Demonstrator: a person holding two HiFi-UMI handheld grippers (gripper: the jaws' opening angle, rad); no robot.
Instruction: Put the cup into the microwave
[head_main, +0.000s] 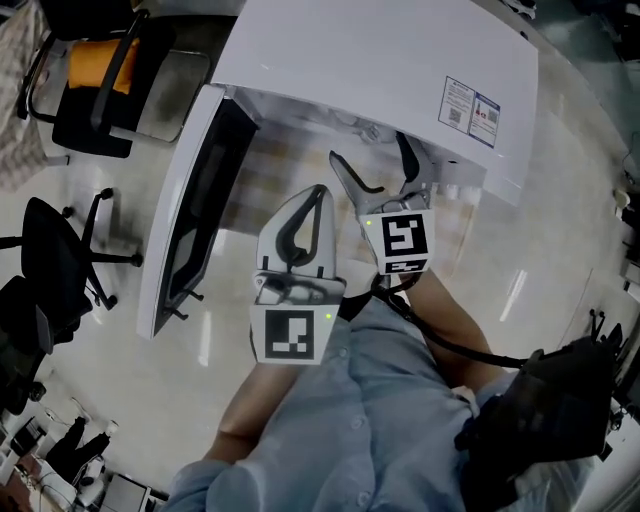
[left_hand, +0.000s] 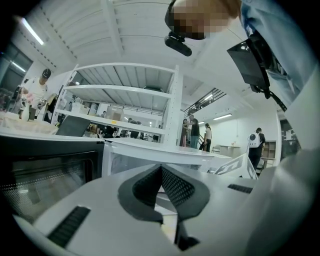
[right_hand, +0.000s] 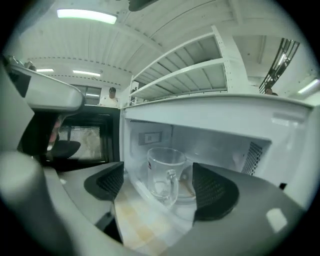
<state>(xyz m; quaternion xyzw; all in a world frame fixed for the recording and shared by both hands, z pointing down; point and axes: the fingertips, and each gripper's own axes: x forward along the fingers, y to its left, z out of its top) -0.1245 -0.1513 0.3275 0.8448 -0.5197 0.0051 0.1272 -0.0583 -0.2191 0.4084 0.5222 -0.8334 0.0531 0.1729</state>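
A clear glass cup (right_hand: 165, 172) with a handle stands upright on the turntable inside the white microwave (right_hand: 220, 142). The handle faces me. My right gripper (right_hand: 160, 189) is open just outside the oven's mouth, and its dark pads (right_hand: 214, 192) frame the cup without touching it. From the head view the right gripper (head_main: 372, 160) reaches under the front edge of the microwave (head_main: 380, 60); the cup is hidden there. The oven door (head_main: 195, 205) hangs open to the left. My left gripper (head_main: 319, 192) is shut and empty, beside the right one, in front of the opening. Its pads (left_hand: 172, 186) meet.
The microwave sits on a pale wooden table (head_main: 272, 190). Black office chairs (head_main: 60, 262) and one with an orange seat (head_main: 100, 65) stand on the floor to the left. White shelving (left_hand: 125, 95) rises behind the oven, with people (left_hand: 194, 132) farther off.
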